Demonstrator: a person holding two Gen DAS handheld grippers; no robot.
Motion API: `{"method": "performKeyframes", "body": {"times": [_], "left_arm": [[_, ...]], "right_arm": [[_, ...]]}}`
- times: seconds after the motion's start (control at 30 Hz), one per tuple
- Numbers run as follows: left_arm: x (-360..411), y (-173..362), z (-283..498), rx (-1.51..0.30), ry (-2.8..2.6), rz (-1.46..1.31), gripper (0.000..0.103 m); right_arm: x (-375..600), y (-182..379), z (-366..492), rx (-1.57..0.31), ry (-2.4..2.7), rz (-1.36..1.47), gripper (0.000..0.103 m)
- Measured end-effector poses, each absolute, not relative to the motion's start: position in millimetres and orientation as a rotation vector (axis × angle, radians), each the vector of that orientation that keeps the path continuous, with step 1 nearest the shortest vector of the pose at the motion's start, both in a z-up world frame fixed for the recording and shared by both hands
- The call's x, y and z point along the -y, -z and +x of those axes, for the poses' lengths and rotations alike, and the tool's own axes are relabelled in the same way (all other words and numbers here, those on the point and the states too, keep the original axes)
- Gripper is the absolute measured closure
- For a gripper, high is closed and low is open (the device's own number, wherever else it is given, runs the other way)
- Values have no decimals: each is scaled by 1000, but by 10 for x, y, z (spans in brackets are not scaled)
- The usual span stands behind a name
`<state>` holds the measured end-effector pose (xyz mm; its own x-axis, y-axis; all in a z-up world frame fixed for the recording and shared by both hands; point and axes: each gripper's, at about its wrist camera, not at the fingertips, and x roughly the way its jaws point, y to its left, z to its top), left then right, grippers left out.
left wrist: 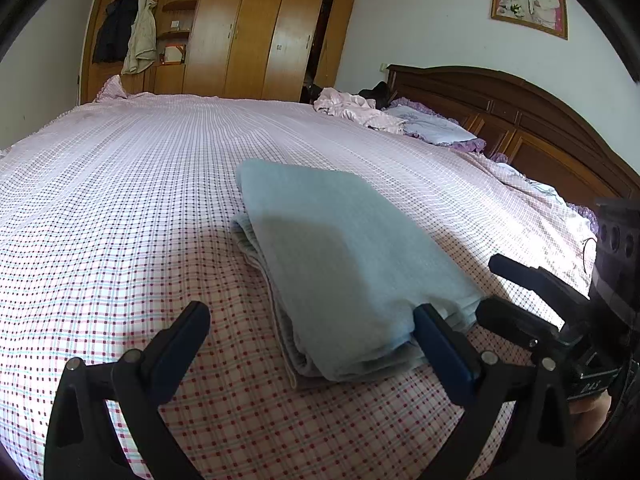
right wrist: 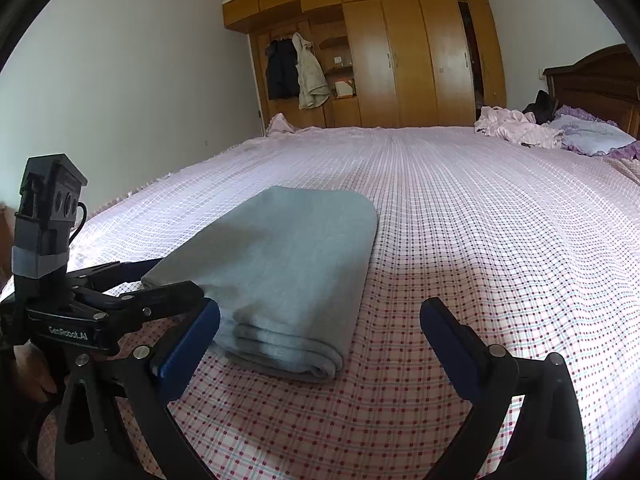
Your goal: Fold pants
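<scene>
I am looking along two hand-held grippers at a bed covered in a pink and white checked sheet. The pants, pale blue-grey, lie on that sheet near its front edge as a compact rectangular stack of several layers, their folded edges facing me. My left hand-held gripper is released, its two blue-padded fingers spread wide; the right-side finger touches the near corner of the stack, and the other sits over bare sheet. My right hand-held gripper is also released and wide apart, its left-side finger just beside the same near end of the pants, its other finger over the sheet, holding nothing. Each gripper shows at the edge of the other's view, so the two sit close together at the near end of the bundle. At the far side of the bed, near a dark wooden headboard, lie a crumpled pink garment and a lilac pillow; a wooden wardrobe stands beyond. I judge the folding essentially finished. What remains, I think, is only to tidy the near edge if needed, then lift both grippers clear without dragging the top layer.
</scene>
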<state>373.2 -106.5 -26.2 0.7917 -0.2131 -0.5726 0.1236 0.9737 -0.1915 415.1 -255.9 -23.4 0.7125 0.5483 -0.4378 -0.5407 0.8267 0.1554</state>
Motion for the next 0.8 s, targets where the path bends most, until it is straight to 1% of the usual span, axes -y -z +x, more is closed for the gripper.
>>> {"method": "performKeyframes", "body": {"times": [0.8], "left_arm": [[1063, 277, 3733, -636, 179, -133, 0]], "right_arm": [[2549, 222, 4144, -491, -603, 21, 6]]}}
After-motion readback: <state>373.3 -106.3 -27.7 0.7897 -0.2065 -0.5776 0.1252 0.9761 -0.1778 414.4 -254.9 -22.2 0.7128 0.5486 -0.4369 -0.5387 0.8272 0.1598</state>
